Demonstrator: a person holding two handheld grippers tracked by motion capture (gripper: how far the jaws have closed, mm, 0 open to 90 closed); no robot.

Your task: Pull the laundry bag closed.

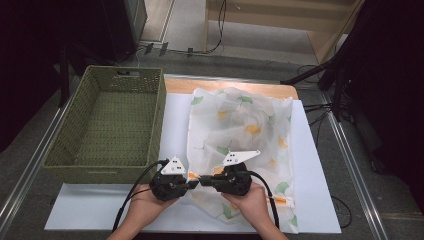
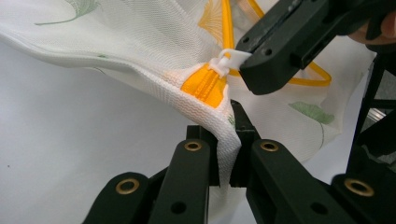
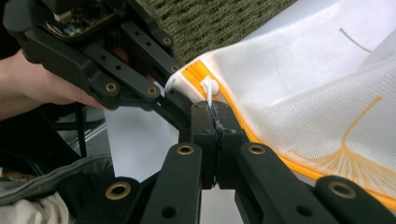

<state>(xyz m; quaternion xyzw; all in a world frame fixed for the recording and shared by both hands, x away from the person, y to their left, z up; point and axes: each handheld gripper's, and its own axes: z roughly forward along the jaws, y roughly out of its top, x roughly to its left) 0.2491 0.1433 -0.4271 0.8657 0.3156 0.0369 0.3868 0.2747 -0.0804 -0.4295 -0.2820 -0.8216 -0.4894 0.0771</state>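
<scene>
The zipper pull point(image 3: 209, 88) sits at the bag's point(image 1: 240, 125) near corner, beside the basket point(image 1: 107, 125), and your right gripper point(image 3: 215, 116) is pinched on it. Your left gripper point(image 2: 229, 144) clamps the corner fabric just behind the pull. The orange zipper point(image 3: 280, 149) runs away from the basket, so the pull would likely travel that way.

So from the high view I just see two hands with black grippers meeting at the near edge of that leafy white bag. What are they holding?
Observer: The left gripper is shut on the bag's white mesh corner, beside the end of an orange zipper.
Operator: And the other one?
Observer: The right gripper is shut on the white zipper pull.
Operator: Is the zipper open?
Observer: The pull sits at the zipper's end near the left gripper; whether the teeth behind it are parted is hard to tell.
</scene>
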